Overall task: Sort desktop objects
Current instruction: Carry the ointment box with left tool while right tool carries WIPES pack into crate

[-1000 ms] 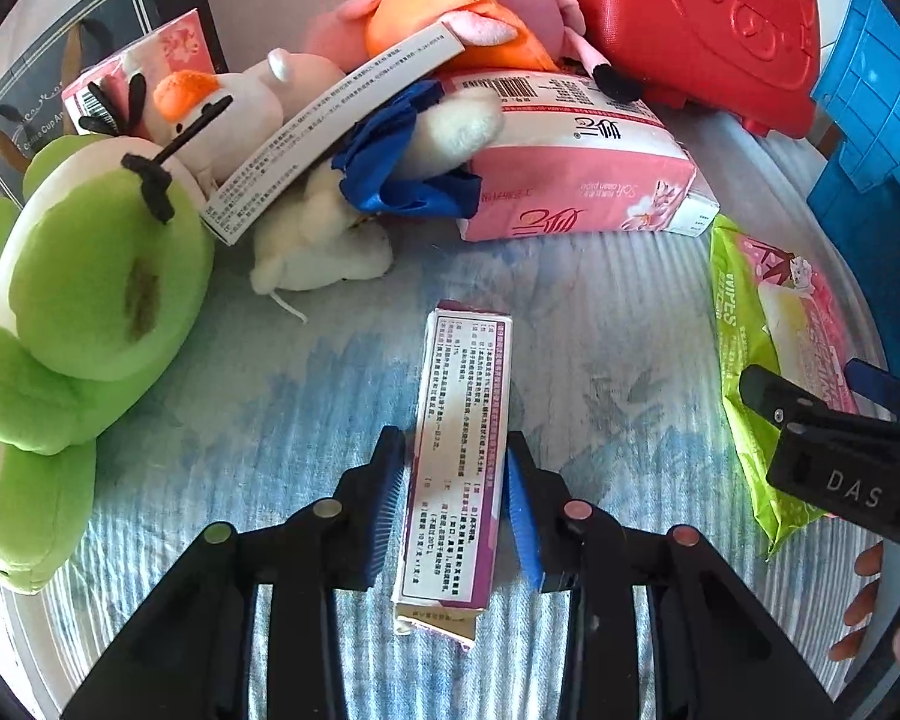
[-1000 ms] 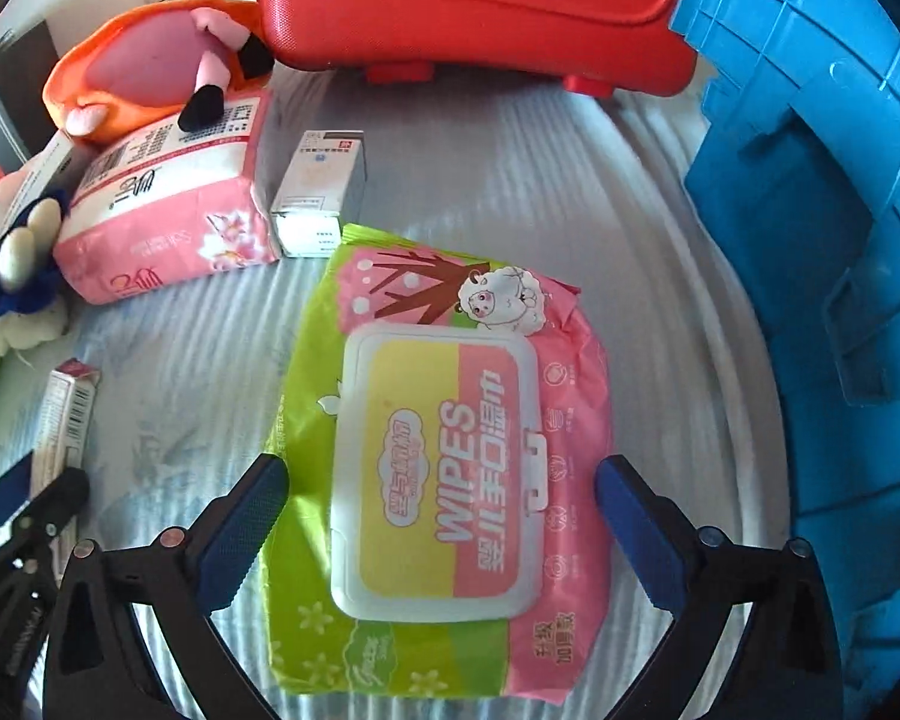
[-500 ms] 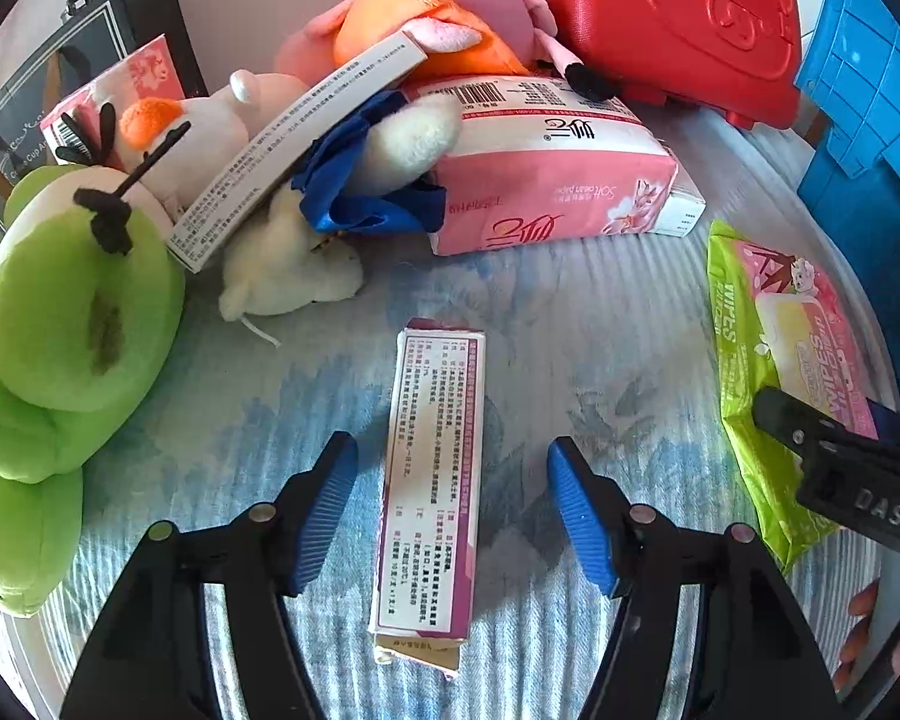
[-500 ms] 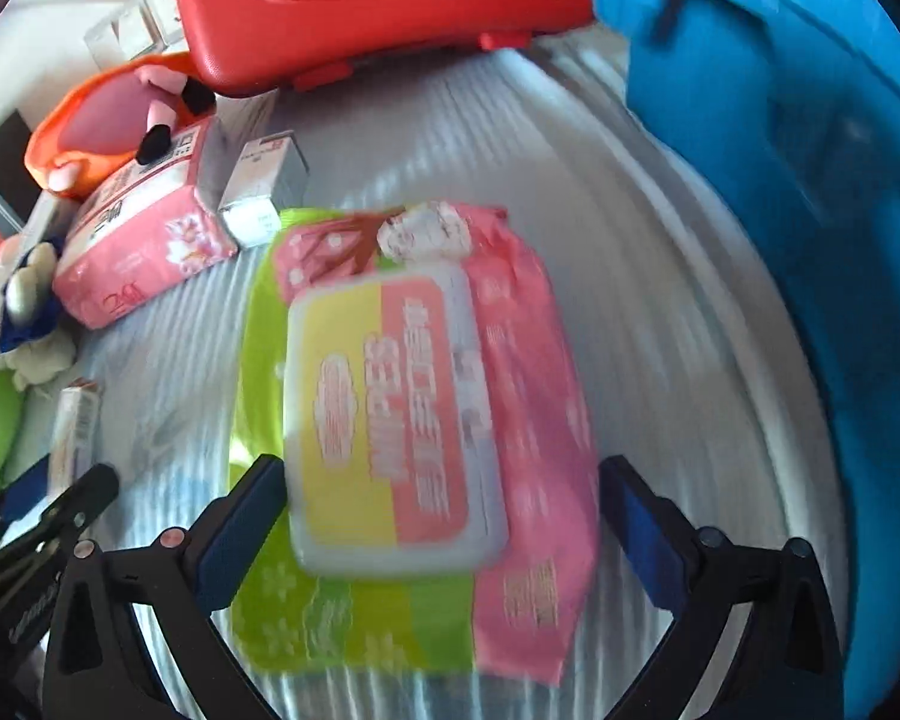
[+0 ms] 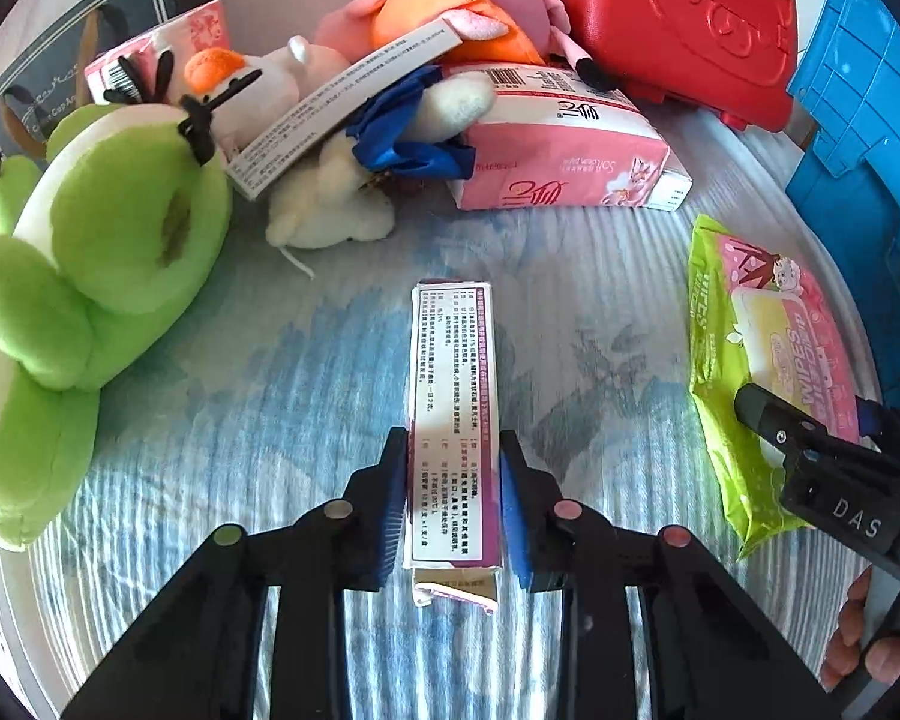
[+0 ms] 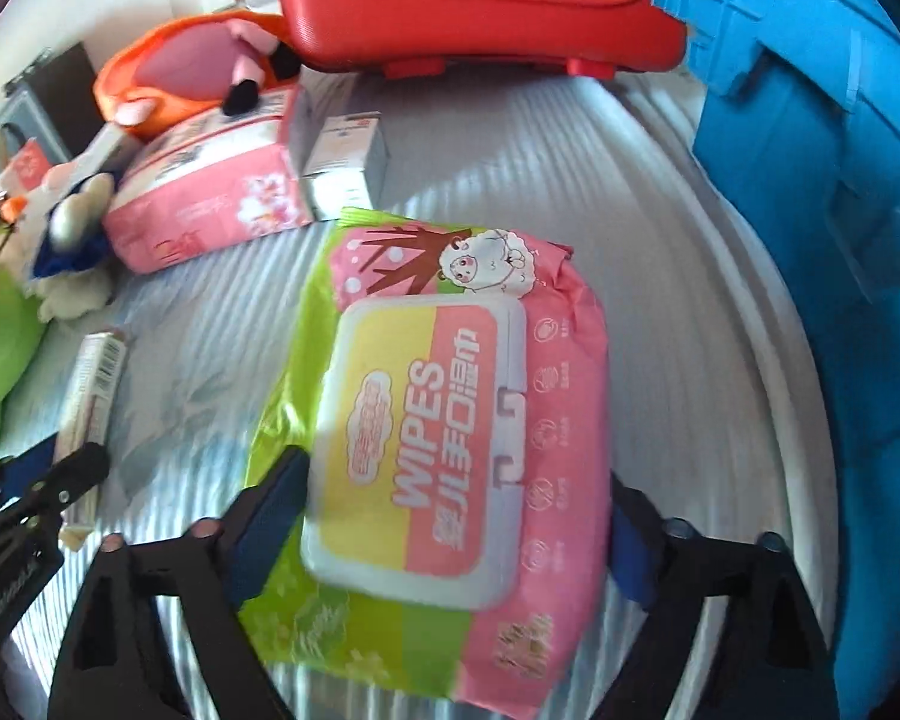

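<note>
On the blue-striped cloth [image 5: 306,396]: clutter, 2 grippers at work.
Left gripper [image 5: 453,501]: jaws just closed – pads pinch the long sides of 1 slim box [image 5: 453,396], which lies flat, printed side up, pointing away from the cam.
Right gripper [image 6: 450,531]: jaws just been closing; both pads against the sides of 1 wipes pack [image 6: 444,450], near end. Blurred – pack's green edge bulges by the left pad, looks squeezed.
Wipes pack: flat on cloth, lid up, just beside the blue crate [image 6: 810,192]; well right of the slim box.
Plush toys: 3 counted – green [image 5: 102,276], white w/ blue cloth [image 5: 342,192], orange-pink [image 5: 468,12].
Tissue packs: 1 pink [image 5: 564,162] in front, toys leaning on it; a 2nd pink one [image 5: 156,54] behind the green toy.
Other boxes: 1 long white [image 5: 336,108] slanted over the toys; 1 small white [image 6: 345,159] beside the pink pack.
Red case [image 5: 678,18]: 1, at back.
Person: fingers [image 5: 864,648] on right gripper's handle.
</note>
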